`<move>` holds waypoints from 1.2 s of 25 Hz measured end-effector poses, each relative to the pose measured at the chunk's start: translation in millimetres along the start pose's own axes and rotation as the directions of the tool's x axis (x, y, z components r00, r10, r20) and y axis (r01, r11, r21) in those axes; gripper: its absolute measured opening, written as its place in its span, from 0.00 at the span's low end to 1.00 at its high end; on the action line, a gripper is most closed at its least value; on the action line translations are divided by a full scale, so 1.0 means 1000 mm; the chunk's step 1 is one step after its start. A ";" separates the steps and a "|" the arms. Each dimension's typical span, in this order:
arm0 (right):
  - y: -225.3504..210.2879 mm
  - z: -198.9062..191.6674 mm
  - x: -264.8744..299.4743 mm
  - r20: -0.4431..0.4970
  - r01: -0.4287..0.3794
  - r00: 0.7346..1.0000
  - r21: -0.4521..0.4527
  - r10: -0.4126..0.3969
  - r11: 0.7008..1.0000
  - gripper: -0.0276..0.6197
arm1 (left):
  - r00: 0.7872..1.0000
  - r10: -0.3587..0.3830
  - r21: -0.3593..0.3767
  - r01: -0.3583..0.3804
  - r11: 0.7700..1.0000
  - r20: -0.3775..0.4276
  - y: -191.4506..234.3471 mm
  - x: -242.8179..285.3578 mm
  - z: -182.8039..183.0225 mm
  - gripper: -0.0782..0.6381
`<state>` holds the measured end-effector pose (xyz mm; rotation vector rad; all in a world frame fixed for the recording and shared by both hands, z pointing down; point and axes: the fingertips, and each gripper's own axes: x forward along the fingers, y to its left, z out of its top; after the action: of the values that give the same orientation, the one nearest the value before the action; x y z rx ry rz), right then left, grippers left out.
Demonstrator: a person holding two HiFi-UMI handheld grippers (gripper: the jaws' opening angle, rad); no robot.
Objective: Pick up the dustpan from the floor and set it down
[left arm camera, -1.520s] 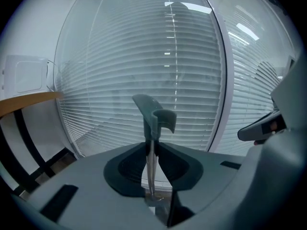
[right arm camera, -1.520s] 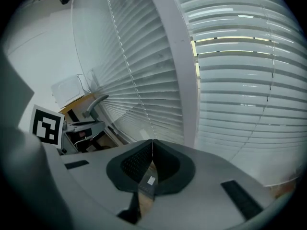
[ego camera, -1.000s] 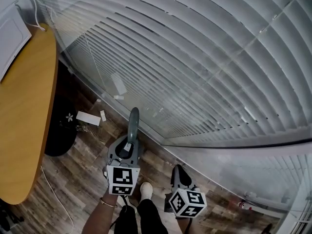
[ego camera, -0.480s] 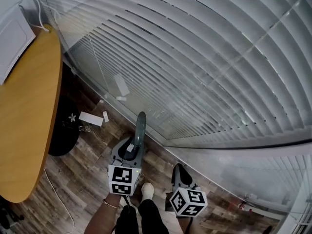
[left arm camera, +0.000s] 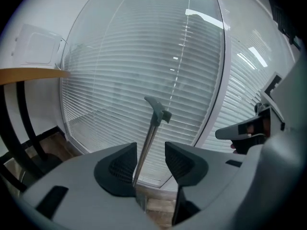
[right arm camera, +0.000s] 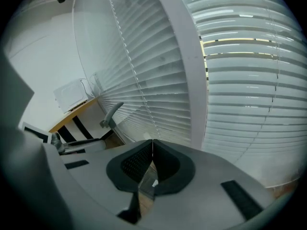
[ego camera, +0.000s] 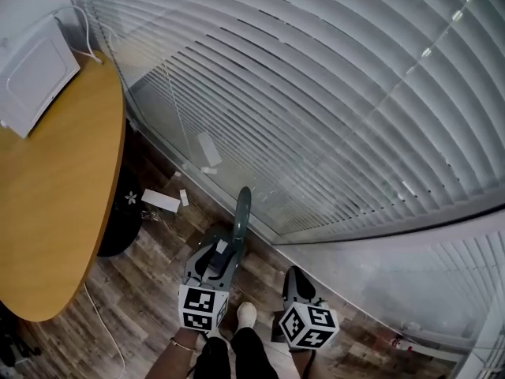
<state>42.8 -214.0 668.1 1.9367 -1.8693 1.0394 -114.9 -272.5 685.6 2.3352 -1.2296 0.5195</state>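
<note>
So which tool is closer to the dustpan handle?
Left. The left tool has the dustpan handle between its jaws, which have just been opening; the right tool is shut, off to that handle's right.

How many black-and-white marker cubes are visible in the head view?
2. One black-and-white marker cube sits at the bottom, left of centre; the other cube sits right of it. None seems hidden.

Grey long-handled dustpan stands upright beside the blinds.
</note>
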 end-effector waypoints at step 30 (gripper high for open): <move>0.147 0.163 -0.112 0.166 -0.235 0.949 -0.204 0.270 0.950 0.09 | 0.917 0.250 -0.135 -0.218 0.967 0.311 0.006 -0.208 0.208 0.17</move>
<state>-36.7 -251.4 437.7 1.7799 -2.2805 0.7336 -206.1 -249.5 406.6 2.2637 -1.6618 0.1405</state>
